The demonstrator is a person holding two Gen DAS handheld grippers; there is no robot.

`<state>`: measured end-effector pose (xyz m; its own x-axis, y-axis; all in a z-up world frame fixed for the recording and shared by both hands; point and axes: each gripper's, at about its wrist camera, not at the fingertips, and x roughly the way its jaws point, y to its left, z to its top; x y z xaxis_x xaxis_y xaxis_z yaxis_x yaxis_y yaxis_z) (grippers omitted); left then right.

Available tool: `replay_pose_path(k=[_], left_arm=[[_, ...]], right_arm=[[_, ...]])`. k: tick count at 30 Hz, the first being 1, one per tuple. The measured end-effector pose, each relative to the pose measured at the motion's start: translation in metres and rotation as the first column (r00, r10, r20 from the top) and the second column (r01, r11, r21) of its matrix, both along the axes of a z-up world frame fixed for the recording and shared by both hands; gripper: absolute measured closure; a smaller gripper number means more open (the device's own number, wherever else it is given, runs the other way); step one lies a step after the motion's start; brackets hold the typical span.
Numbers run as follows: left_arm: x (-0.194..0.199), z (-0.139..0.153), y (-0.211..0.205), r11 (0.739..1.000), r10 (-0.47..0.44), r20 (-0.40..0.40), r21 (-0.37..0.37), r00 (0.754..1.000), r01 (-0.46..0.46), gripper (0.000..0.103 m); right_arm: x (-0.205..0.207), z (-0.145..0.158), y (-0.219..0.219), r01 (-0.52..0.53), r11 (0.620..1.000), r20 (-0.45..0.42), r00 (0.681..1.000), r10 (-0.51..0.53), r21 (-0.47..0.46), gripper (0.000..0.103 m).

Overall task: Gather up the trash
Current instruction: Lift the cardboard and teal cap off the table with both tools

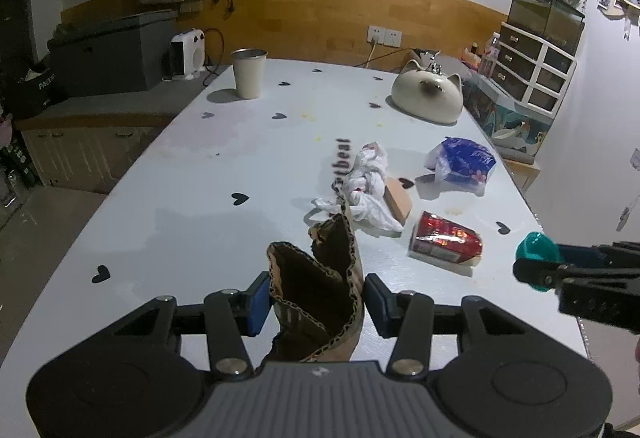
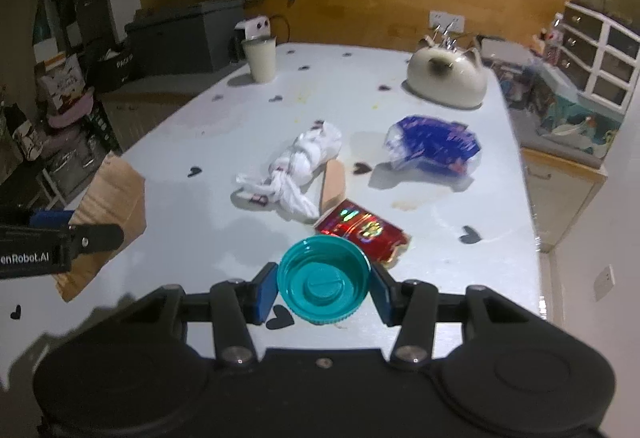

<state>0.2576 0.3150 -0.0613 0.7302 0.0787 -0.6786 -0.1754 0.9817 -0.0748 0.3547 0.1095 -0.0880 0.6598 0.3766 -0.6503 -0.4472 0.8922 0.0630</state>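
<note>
We held torn cardboard [image 1: 320,294] clamped in our left gripper [image 1: 316,298] and a teal lid [image 2: 323,280] in our right gripper [image 2: 324,288], above the table's [image 1: 168,198] near edge.

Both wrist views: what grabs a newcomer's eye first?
A torn piece of cardboard stands clamped in the left tool, and a teal lid sits gripped in the right tool, both close to the cameras. Beyond them on the white table lie a red packet, crumpled white plastic bag and blue wrapper.
</note>
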Motion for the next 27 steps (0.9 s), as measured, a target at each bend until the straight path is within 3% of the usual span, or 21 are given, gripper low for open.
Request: replay_pose_path(k=[16, 27], left_arm=[[-0.031, 0.028, -0.059, 1.0, -0.022, 0.054, 0.009, 0.998, 0.022, 0.053], [-0.008, 0.038, -0.147, 0.998, -0.059, 0.07, 0.028, 0.996, 0.057, 0.053]], right_arm=[[-0.05, 0.044, -0.06, 0.044, 0.995, 0.083, 0.995, -0.052, 0.092, 0.053], [-0.046, 0.053, -0.146, 0.096, 0.988, 0.109, 0.988, -0.11, 0.125, 0.053]])
